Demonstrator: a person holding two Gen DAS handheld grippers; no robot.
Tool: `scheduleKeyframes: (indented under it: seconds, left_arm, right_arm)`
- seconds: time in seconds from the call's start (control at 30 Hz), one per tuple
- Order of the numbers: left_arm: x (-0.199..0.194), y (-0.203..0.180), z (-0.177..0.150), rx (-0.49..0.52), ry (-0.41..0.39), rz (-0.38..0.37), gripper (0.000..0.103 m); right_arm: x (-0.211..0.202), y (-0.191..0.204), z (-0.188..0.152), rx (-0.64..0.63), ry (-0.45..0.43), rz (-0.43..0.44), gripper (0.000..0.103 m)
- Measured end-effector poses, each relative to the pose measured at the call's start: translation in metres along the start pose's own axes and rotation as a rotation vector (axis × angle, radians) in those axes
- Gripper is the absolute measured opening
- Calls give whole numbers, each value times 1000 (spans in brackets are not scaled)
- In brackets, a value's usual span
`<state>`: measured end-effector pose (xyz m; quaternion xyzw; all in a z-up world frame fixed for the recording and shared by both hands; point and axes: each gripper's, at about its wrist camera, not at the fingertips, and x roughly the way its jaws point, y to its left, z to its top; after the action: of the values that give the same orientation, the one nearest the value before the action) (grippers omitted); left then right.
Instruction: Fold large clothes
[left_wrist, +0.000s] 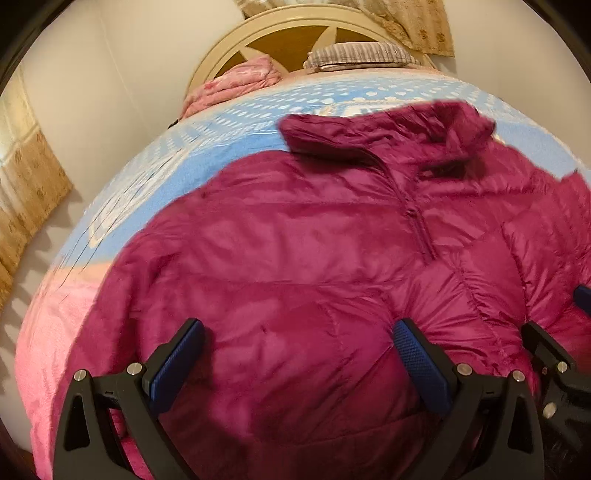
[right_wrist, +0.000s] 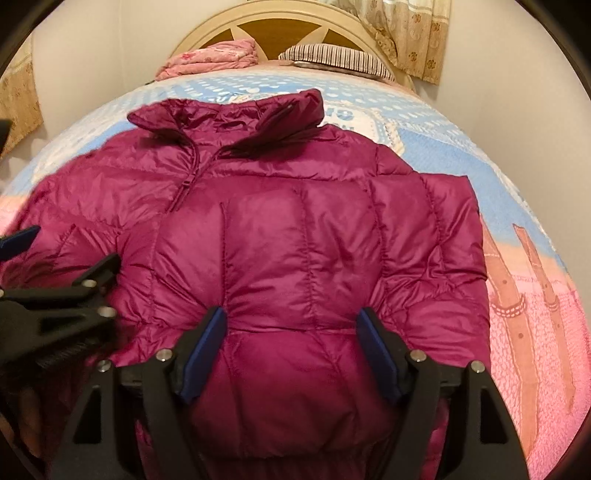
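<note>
A big magenta down jacket (right_wrist: 295, 229) lies spread on the bed, front side up, with its collar (right_wrist: 229, 114) toward the headboard (right_wrist: 273, 22) and its zipper (right_wrist: 184, 181) closed only at the top part. It covers the middle of the blue-and-pink blanket (right_wrist: 524, 236) — the blue part of the blanket is near the head of the bed and the pink part is toward the foot edge.

The left gripper (left_wrist: 295, 354) is over the lower part of the jacket, its two blue pads (left_wrist: 177, 365) wide apart with only the puffy fabric showing between them; nothing is pinched. The right gripper (right_wrist: 291, 347) is just beside it, also above the lower part of the jacket, and its jaws are spread in the same way, holding nothing. I cannot tell if the finger tips press into the fabric or only hang above it. In the left wrist view the right gripper shows at the right edge, and in the right wrist view the left gripper shows at the left edge — the two are near each other.

At the head of the bed, a folded pink quilt (right_wrist: 210, 59) lies on the left side and a striped pillow (right_wrist: 332, 59) on the right side, both against the headboard. A beige flowered curtain (right_wrist: 417, 37) hangs at the right corner behind the pillow.
</note>
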<state>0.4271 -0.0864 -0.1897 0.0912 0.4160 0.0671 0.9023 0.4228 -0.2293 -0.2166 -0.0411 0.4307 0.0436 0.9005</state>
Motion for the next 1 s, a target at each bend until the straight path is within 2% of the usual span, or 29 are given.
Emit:
scheduleKeyframes:
  seconds: [0.07, 0.13, 0.2, 0.23, 0.37, 0.47, 0.57, 0.63, 0.7, 0.9, 0.93, 0.97, 1.0]
  left_arm:
    - [-25, 26, 3, -15, -57, 19, 102]
    - [-60, 70, -2, -17, -141, 47, 102]
    - [-77, 105, -14, -8, -166, 112, 102]
    - [-86, 135, -26, -16, -169, 156, 102]
    - [-88, 225, -82, -108, -83, 254, 102]
    - [-78, 268, -127, -164, 19, 273, 102]
    - [-71, 298, -171, -260, 103, 248, 102]
    - [-72, 307, -188, -329, 118, 194, 102]
    - [-76, 305, -193, -357, 107, 163, 102]
    - [-77, 283, -176, -378, 72, 34, 102]
    - [-69, 279, -174, -363, 89, 35, 92]
    - [-64, 276, -176, -353, 104, 43, 58]
    - [-63, 270, -177, -347, 111, 37, 52]
  right_arm:
    - [-20, -5, -2, -3, -32, -9, 80]
    - [-43, -7, -6, -7, -82, -26, 90]
    - [-63, -6, -10, -16, -103, -24, 91]
    - [-73, -4, -12, -22, -114, -16, 91]
    - [-104, 9, -27, -41, -149, 14, 91]
    - [-121, 28, -41, -64, -180, 41, 91]
    - [-126, 46, -50, -101, -186, 68, 91]
    - [-129, 56, -55, -119, -190, 71, 91]
    - [-133, 64, -59, -127, -191, 79, 91]
    - [-150, 74, -66, -156, -215, 68, 91]
    - [-152, 75, -67, -154, -220, 68, 91]
    - [-154, 74, -68, -151, -225, 66, 91]
    - [-155, 73, -68, -147, -227, 64, 91]
